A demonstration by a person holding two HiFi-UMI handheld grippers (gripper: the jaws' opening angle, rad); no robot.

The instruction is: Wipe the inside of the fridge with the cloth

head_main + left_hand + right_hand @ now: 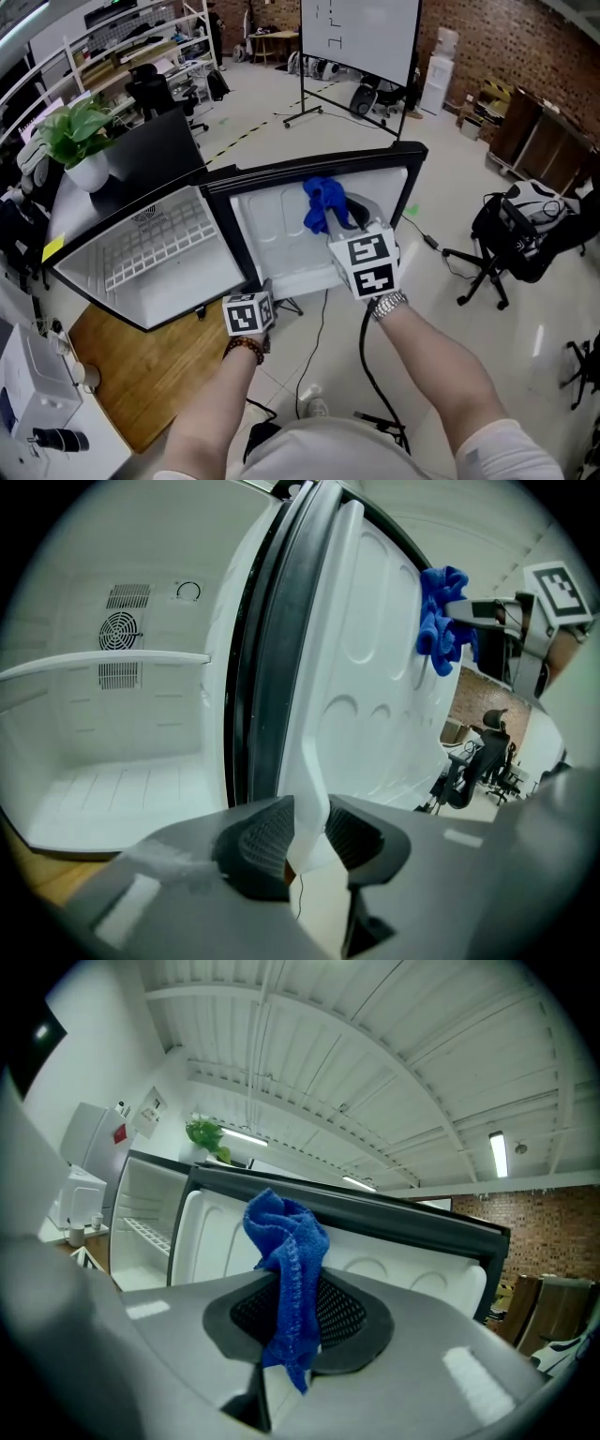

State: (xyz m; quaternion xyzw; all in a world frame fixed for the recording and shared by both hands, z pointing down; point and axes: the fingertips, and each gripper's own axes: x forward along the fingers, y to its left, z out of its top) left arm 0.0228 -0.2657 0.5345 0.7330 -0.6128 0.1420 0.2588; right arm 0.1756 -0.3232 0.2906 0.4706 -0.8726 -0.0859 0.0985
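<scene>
Cloth, blue terry, judged soft, light and easily bunched, is seen in the head view at the inner panel of the open fridge door, carried by the right gripper. In the left gripper view, the door's white liner edge is clamped between the fingers of the left gripper. In the right gripper view, the fingers are closed on a gathered fold, probably the securest hold; loose ends are expected to trail.

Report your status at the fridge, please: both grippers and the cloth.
Left gripper clamped on edge of open fridge door. Right gripper holds blue cloth near door's inner panel. Nothing seen blocking.
</scene>
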